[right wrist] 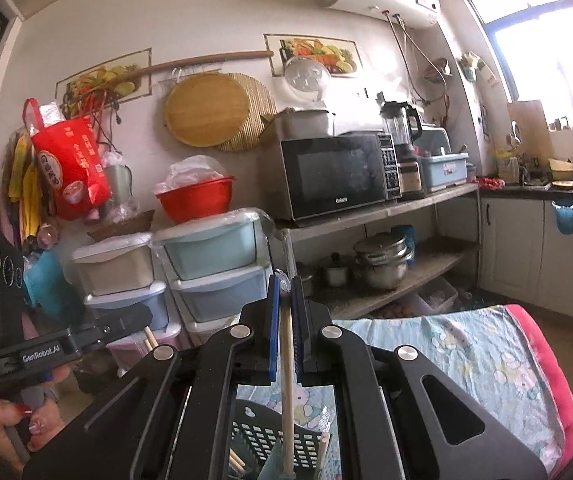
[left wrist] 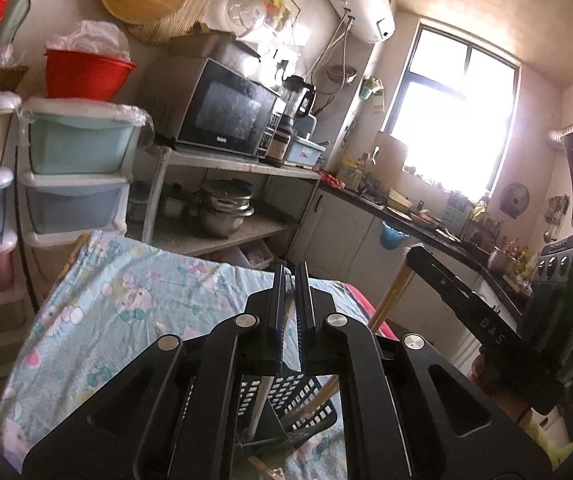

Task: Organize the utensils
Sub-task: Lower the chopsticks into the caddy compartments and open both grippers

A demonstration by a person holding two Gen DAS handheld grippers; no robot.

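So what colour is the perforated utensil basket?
Black basket, clearest in the right wrist view.

Below the right gripper's (right wrist: 285,292) closed-in jaws stands a slotted basket (right wrist: 262,440) on the cloth-covered table (right wrist: 486,364), a stick (right wrist: 286,380) running down between the jaws into it. Beyond the jaws stand stacked drawers (right wrist: 214,272); the microwave (right wrist: 334,176) sits right of them on a shelf (right wrist: 386,208).

Left tongs (left wrist: 291,280) nearly closed above black basket (left wrist: 286,400); right tongs (left wrist: 426,256) gripping wooden stick (left wrist: 390,296).

Microwave (right wrist: 336,176) on a shelf, red bowl (right wrist: 195,199) atop stacked plastic drawers (right wrist: 210,264), bright window (left wrist: 452,128)
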